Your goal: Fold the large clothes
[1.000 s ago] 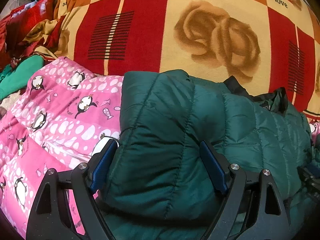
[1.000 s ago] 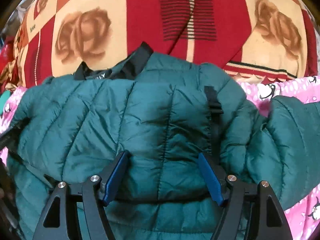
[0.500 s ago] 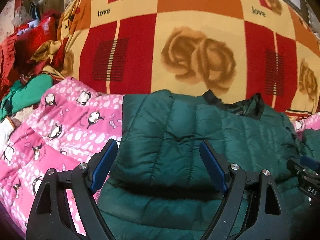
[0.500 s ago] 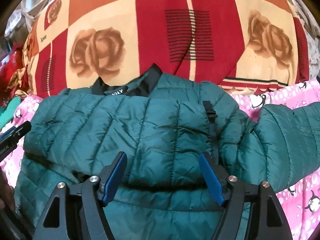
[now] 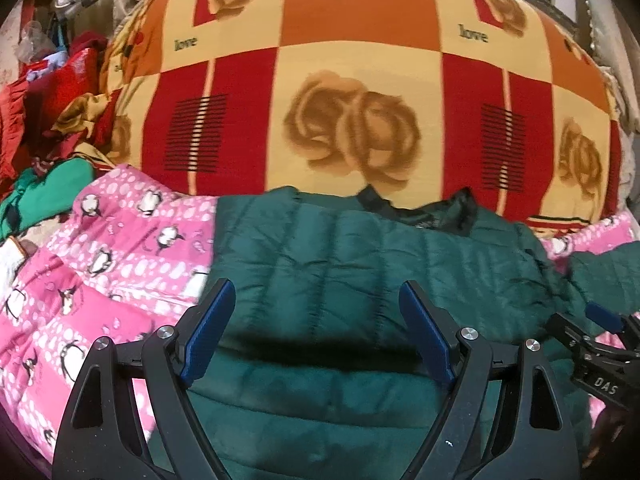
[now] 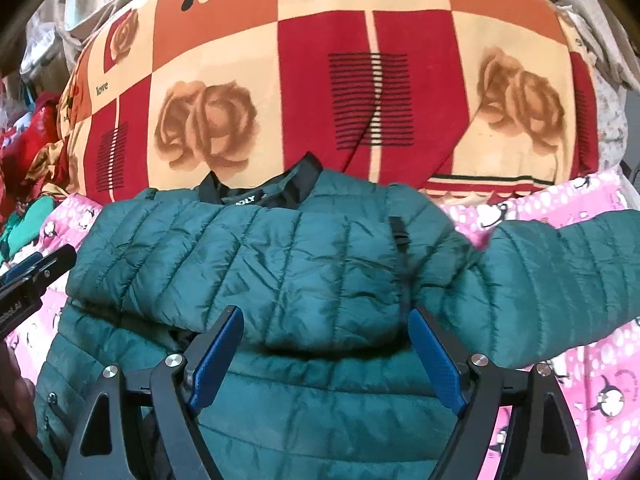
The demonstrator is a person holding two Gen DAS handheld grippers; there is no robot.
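Observation:
A dark green quilted puffer jacket (image 5: 360,264) lies on a pink penguin-print quilt (image 5: 120,248), black collar (image 6: 264,192) at the far side. One sleeve is folded across its chest; the other sleeve (image 6: 560,264) stretches out to the right. My left gripper (image 5: 316,308) is open and empty, just above the jacket's left part. My right gripper (image 6: 326,332) is open and empty, above the jacket's middle. The right gripper also shows at the right edge of the left wrist view (image 5: 600,344); the left gripper shows at the left edge of the right wrist view (image 6: 32,276).
A large red, orange and cream rose-patterned blanket (image 5: 352,80) rises behind the jacket. Piled red and green clothes (image 5: 48,128) lie at the far left. The pink quilt (image 6: 560,360) extends on both sides of the jacket.
Both grippers have pulled back and up from the jacket, open throughout. The jacket looks smaller and farther; more of the blanket shows. The folded sleeve stays in place.

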